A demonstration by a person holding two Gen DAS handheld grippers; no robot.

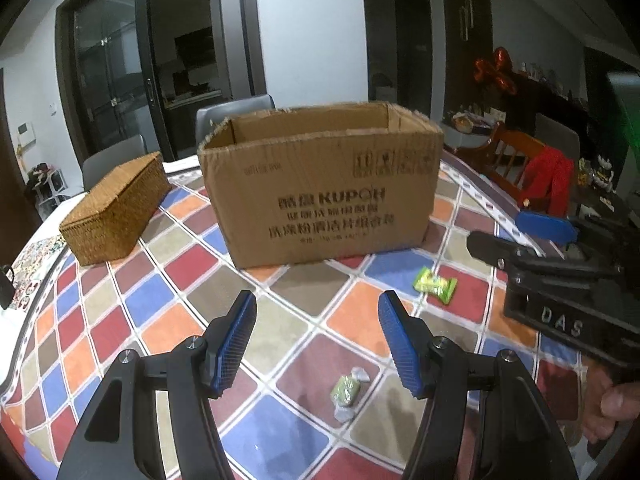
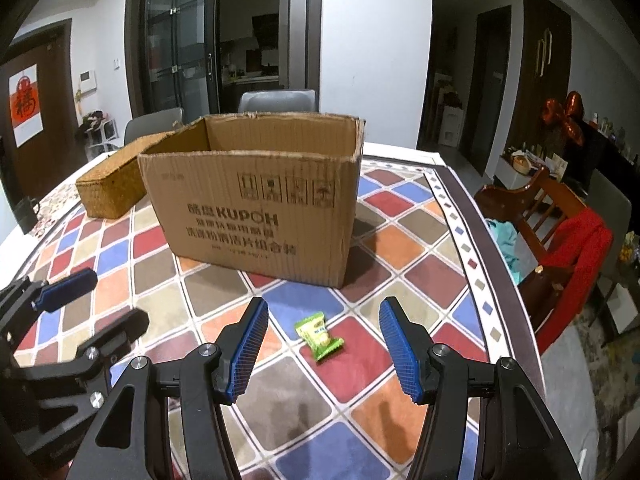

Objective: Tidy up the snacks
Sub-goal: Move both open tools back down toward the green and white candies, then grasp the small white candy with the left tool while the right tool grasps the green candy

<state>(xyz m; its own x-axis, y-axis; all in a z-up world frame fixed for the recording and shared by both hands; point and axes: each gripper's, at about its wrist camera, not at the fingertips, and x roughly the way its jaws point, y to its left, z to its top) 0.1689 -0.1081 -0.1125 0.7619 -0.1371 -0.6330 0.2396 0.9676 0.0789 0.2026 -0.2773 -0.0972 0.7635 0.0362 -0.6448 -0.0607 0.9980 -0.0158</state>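
Note:
An open cardboard box (image 1: 320,192) marked KUPOH stands on the checked tablecloth; it also shows in the right wrist view (image 2: 256,200). My left gripper (image 1: 316,344) is open and empty above a small green-wrapped snack (image 1: 346,392). A second green snack packet (image 1: 435,286) lies further right. In the right wrist view that packet (image 2: 319,335) lies between and just ahead of the open, empty right gripper (image 2: 322,346). The right gripper (image 1: 532,232) also shows at the right of the left wrist view. The left gripper (image 2: 100,300) shows at the left of the right wrist view.
A lidded wicker basket (image 1: 116,208) sits left of the box, also seen in the right wrist view (image 2: 112,184). The patterned tablecloth (image 2: 400,240) covers the table. A wooden chair with a red garment (image 2: 568,248) stands off the right edge. Grey chairs (image 2: 276,100) stand behind.

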